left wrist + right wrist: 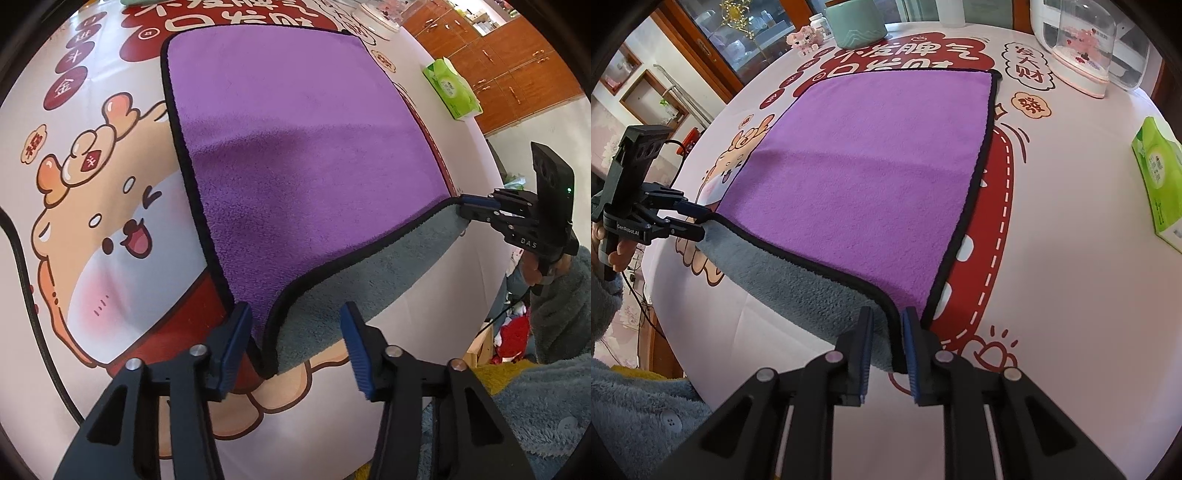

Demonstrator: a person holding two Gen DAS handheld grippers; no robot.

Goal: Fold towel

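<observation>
A purple towel with a black hem and grey underside lies on the printed tablecloth; it also shows in the right wrist view. Its near edge is raised off the table, with the grey underside showing. My left gripper has its jaws wide apart around the near left corner, which hangs between the fingers. In the right wrist view the left gripper sits at that corner. My right gripper is shut on the near right corner; it also shows in the left wrist view.
A green tissue pack lies at the right, also in the right wrist view. A teal pot, a small pink figure and a white appliance with a clear dome stand at the far edge.
</observation>
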